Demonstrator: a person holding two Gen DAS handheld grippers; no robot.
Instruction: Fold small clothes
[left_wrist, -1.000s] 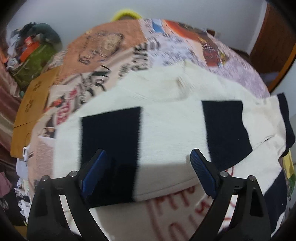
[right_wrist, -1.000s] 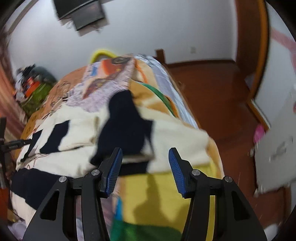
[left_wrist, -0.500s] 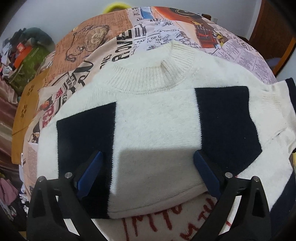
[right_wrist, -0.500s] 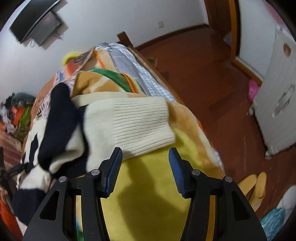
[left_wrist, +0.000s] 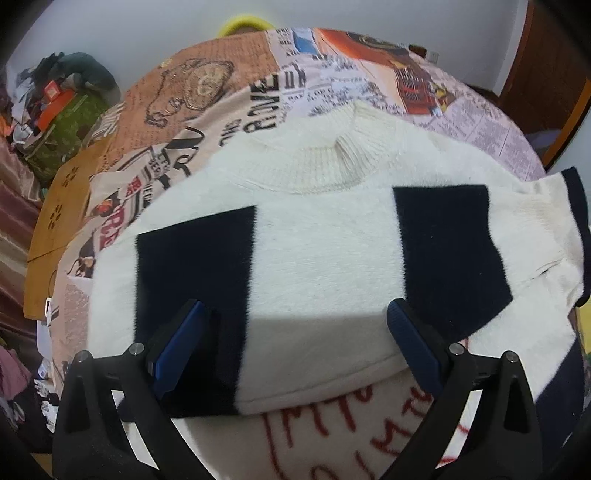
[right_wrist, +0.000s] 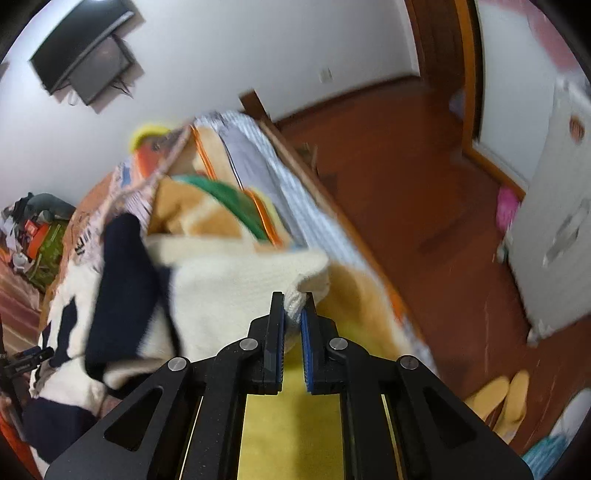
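Your left gripper is hovering with its fingers spread wide apart over the near hem of the cream-and-navy sweater, gripping nothing. The sweater is lying flat on the bed, folded over a second cream piece with red lettering that is showing beneath the hem. Its two navy blocks are sitting just beyond your blue fingertips, one on each side. Farther on, the ribbed collar is pointing toward the bed's far edge, with a wide stretch of newspaper-print cover open beyond it. At the bed's left edge a brown board is lying, and a pile of clutter is sitting past it.

Your right gripper is clamping its fingers together on the cream ribbed cuff of the sweater's sleeve, which is lifting off the yellow blanket near the bed's right edge. The sleeve is trailing back left to the bunched body. Beyond the right edge, wooden floor is lying open, with slippers close by.
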